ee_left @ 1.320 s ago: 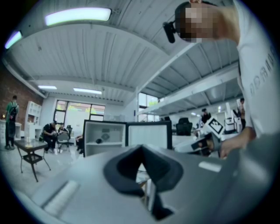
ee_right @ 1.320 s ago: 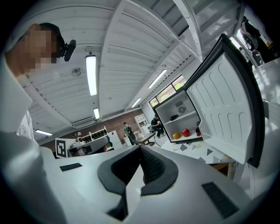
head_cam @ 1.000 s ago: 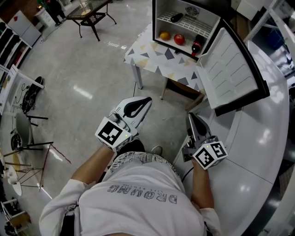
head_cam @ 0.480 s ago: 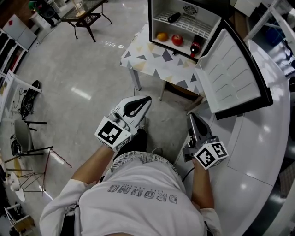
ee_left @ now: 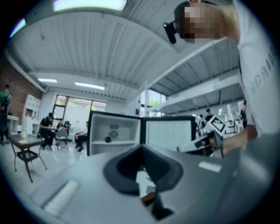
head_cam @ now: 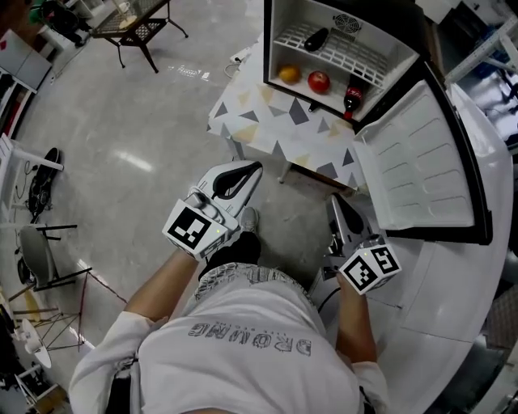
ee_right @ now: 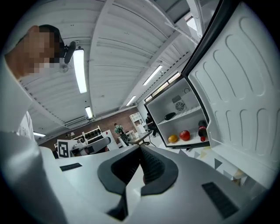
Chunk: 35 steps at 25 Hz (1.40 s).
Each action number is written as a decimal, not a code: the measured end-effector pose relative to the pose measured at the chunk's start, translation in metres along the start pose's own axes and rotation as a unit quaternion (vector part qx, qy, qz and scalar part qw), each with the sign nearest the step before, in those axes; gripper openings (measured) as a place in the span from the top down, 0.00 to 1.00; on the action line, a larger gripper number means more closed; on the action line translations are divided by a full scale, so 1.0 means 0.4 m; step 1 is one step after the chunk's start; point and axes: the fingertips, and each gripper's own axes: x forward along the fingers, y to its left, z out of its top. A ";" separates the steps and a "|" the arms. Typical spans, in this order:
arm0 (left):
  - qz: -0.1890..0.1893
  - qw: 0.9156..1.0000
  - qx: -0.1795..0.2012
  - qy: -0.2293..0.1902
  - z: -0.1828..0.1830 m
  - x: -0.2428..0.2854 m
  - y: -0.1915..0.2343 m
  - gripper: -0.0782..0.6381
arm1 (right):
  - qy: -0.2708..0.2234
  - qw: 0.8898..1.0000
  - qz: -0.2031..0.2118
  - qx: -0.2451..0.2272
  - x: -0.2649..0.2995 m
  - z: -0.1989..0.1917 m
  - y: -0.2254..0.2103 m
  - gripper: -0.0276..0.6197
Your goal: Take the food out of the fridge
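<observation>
A small white fridge stands open on a patterned table. On its floor lie an orange, a red apple and a cola bottle. A dark eggplant rests on the wire shelf. My left gripper is shut and empty, held level in front of the table. My right gripper is also shut on nothing, beside the open door. The right gripper view shows the orange, apple, bottle and eggplant well ahead of the jaws.
A curved white counter runs along the right, under the fridge door. A dark metal table stands at the far left across bare grey floor. Stands and a chair line the left edge. People sit in the background of the left gripper view.
The head view has shifted, so the fridge and table now sit slightly lower in the frame, with more of the interior showing. Both grippers keep their place and stay shut.
</observation>
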 end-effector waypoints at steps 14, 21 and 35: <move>-0.033 0.999 -0.034 0.015 -0.049 0.166 0.356 0.88 | 0.018 0.999 -0.034 0.010 0.374 0.085 -0.080 0.97; -0.052 0.998 -0.033 0.027 -0.099 0.287 0.619 0.88 | 0.013 0.999 -0.049 0.009 0.639 0.127 -0.145 0.97; -0.052 0.998 -0.011 0.045 -0.156 0.413 0.743 0.88 | 0.006 0.998 -0.058 0.013 0.756 0.169 -0.203 0.97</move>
